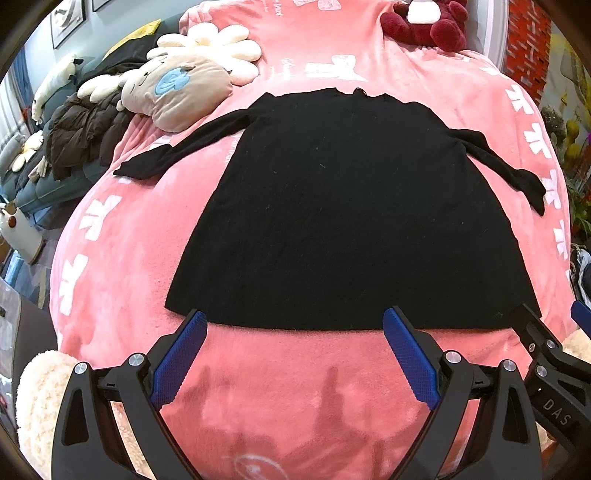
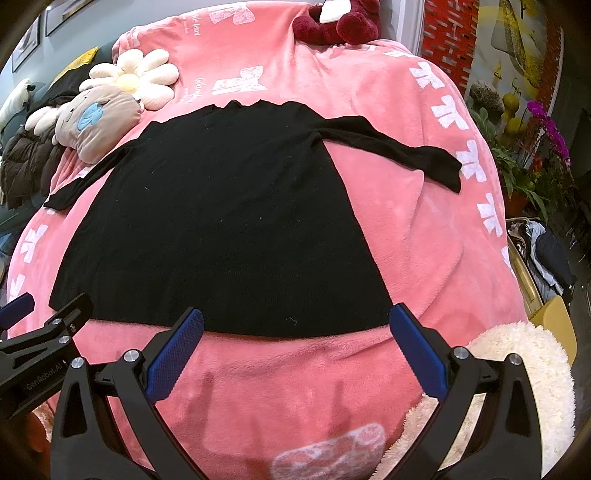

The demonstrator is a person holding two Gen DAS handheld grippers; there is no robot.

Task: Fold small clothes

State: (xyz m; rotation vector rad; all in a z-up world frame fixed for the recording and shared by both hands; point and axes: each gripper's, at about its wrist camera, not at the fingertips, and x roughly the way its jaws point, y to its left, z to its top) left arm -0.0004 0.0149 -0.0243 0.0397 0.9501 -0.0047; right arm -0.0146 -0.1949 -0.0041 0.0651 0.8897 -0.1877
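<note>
A black long-sleeved knit top (image 1: 343, 206) lies flat on a pink fleece blanket (image 1: 280, 387), hem toward me, both sleeves spread out to the sides. It also shows in the right wrist view (image 2: 221, 221). My left gripper (image 1: 295, 325) is open and empty, its blue-padded fingertips at the hem's left and middle. My right gripper (image 2: 295, 321) is open and empty, fingertips at the hem's middle and right corner. Each gripper shows at the edge of the other's view.
A beige plush pillow (image 1: 177, 92) and a cream flower cushion (image 1: 221, 48) lie at the back left beside a brown puffer jacket (image 1: 81, 133). A dark red plush toy (image 1: 428, 22) sits at the far end. Potted plants (image 2: 524, 147) stand off the right edge.
</note>
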